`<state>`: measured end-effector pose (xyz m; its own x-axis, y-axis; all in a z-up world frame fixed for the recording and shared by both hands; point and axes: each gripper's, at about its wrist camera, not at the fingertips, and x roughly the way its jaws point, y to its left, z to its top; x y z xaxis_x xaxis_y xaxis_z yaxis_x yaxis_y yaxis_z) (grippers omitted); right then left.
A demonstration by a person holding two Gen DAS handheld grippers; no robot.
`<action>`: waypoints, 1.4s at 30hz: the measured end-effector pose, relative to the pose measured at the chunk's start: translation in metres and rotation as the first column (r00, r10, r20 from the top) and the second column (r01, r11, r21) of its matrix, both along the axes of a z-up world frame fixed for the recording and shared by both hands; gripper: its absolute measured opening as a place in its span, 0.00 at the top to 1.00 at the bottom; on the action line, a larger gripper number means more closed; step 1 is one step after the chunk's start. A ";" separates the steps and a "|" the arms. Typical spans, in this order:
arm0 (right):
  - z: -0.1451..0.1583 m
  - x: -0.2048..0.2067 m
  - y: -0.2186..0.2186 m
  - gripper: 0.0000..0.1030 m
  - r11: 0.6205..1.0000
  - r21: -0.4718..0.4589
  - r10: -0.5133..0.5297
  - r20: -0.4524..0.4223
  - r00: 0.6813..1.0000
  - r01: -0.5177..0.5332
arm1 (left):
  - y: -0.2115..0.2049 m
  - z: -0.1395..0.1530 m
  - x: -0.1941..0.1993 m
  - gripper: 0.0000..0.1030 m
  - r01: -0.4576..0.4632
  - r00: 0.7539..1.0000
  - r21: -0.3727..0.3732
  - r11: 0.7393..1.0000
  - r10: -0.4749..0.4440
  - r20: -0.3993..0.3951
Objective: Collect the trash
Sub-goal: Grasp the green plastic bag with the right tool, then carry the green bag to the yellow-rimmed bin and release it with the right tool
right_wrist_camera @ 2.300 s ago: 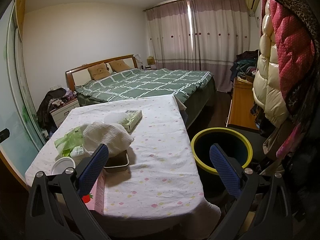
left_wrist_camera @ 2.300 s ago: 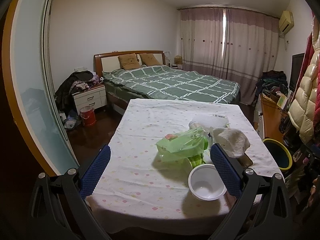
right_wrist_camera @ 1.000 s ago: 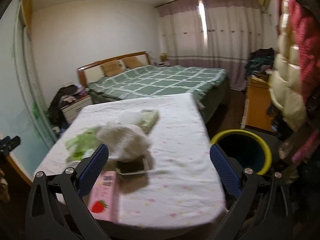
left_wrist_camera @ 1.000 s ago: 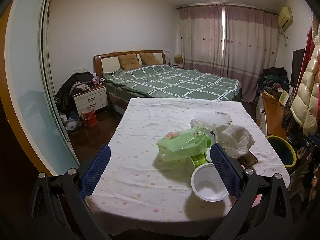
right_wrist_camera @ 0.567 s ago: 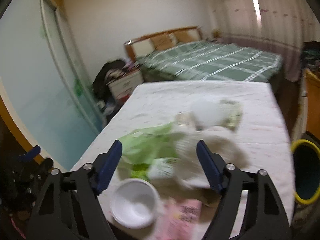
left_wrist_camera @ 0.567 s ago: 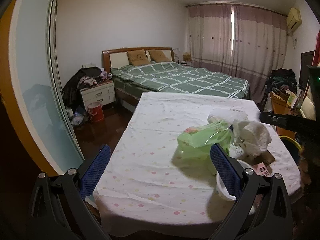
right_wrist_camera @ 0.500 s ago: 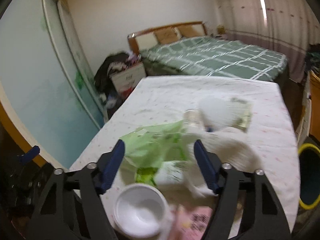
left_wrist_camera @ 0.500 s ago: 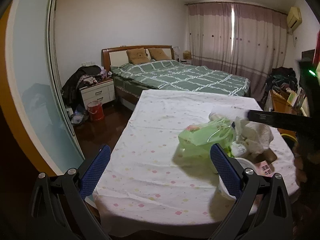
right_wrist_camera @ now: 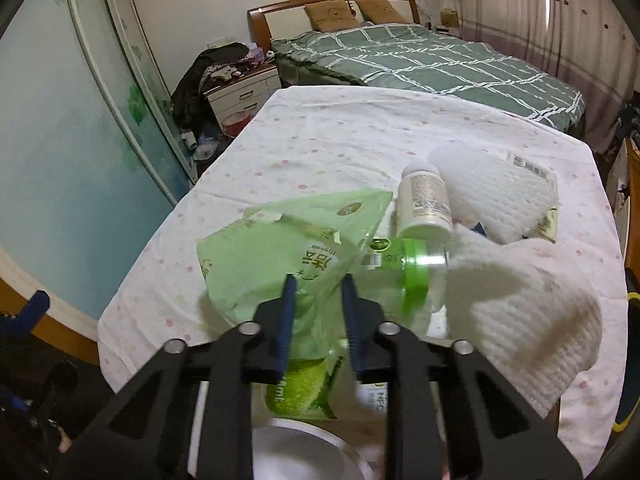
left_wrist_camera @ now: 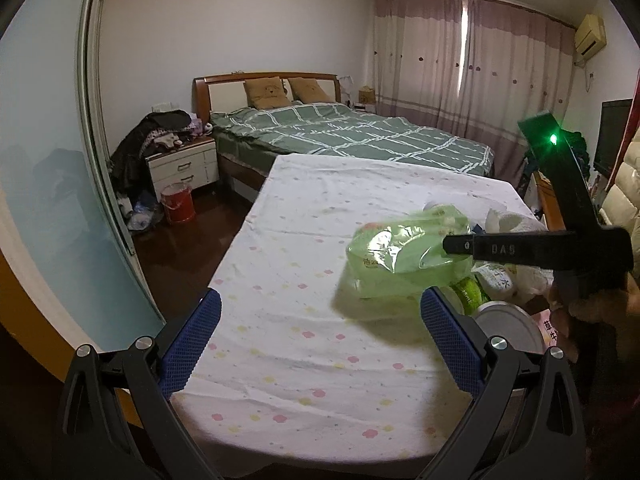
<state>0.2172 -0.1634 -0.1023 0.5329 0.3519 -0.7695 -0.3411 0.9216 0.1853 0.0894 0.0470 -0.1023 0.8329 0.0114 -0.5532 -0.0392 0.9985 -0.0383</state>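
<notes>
Closing the right gripper [right_wrist_camera: 316, 284] on the green plastic bag [right_wrist_camera: 272, 256] atop the table's [left_wrist_camera: 312, 216] trash pile; jaws just narrowing, film between, contact seemingly made. Left gripper [left_wrist_camera: 320, 336] wide, empty. Next: lift clear, carry binward.

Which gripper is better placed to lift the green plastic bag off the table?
Right. The right gripper has just been closing, with the green plastic bag between its fingers. The left gripper is open over bare tablecloth, beside the bag.
</notes>
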 end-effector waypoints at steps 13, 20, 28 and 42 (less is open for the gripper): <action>0.072 -0.015 -0.016 0.91 0.992 0.124 -0.017 0.159 0.987 -0.003 | 0.005 -0.002 0.000 0.05 0.007 1.000 -0.020 1.000 -0.007 0.002; 0.107 -0.030 -0.104 0.91 0.970 0.181 -0.203 0.253 0.946 0.160 | -0.013 0.001 -0.001 0.05 0.054 0.998 -0.019 0.998 -0.054 0.008; 0.089 -0.056 -0.254 0.91 0.848 0.218 -0.525 0.224 0.821 0.483 | -0.048 0.004 0.003 0.05 0.132 0.991 -0.026 0.991 -0.132 0.004; -0.022 -0.069 -0.430 0.91 0.554 0.091 -0.832 0.074 0.549 0.828 | -0.104 -0.002 0.023 0.05 0.198 0.978 -0.017 0.980 -0.199 -0.057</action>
